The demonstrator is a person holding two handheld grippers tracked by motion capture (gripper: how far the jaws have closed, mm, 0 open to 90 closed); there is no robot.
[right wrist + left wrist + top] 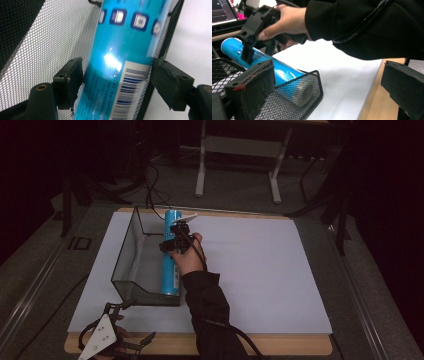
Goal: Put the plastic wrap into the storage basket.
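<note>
Right gripper point(172, 240) has its jaws spread around the blue can point(170, 265) lying along the mesh basket's point(131, 251) right wall, probably releasing it, while the left gripper point(131, 322) idles open near-left.

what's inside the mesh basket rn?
One blue tube lies lengthwise along the right wall of the mesh basket, the right gripper straddling it. The rest of the basket floor looks bare; the part under the tube is covered.
</note>
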